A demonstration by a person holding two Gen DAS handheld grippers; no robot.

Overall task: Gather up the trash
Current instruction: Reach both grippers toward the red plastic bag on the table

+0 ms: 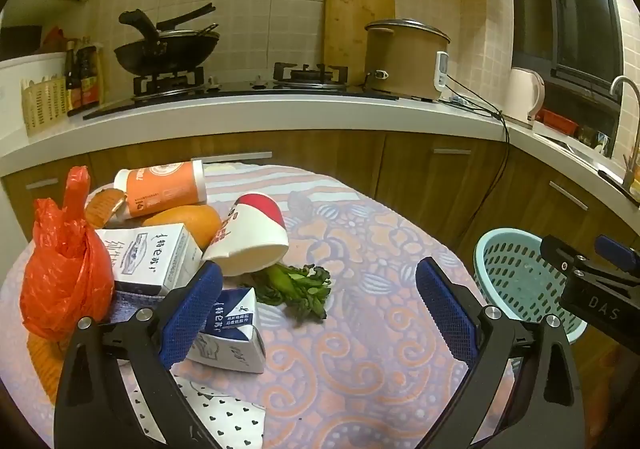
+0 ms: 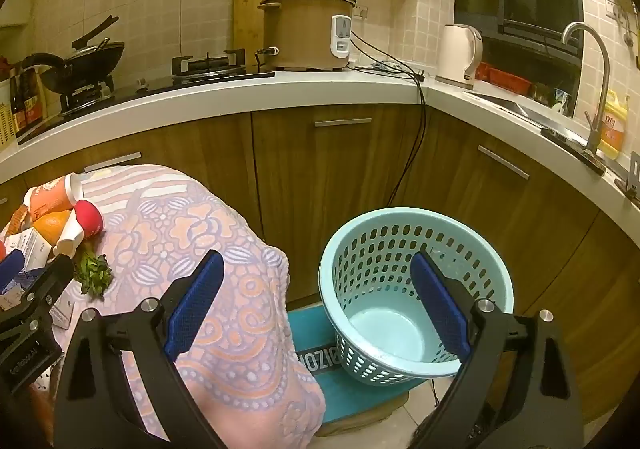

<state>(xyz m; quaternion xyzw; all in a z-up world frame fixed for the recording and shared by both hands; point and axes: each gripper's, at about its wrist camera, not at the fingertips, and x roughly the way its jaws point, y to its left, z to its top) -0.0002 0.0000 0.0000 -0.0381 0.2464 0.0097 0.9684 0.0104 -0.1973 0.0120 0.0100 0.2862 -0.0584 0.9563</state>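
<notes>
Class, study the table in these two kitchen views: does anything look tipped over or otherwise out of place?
Yes. The paper cup lies on its side, mouth facing forward, beside loose greens on the cloth. The orange bottle behind it also lies flat. The basket holds nothing yet.

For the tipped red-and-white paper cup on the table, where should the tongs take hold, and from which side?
Likely best across the white wall near the open rim of the paper cup, coming from above. It lies on its side, mouth toward the camera, leaning on the orange; left tongs are open and nearest.
</notes>
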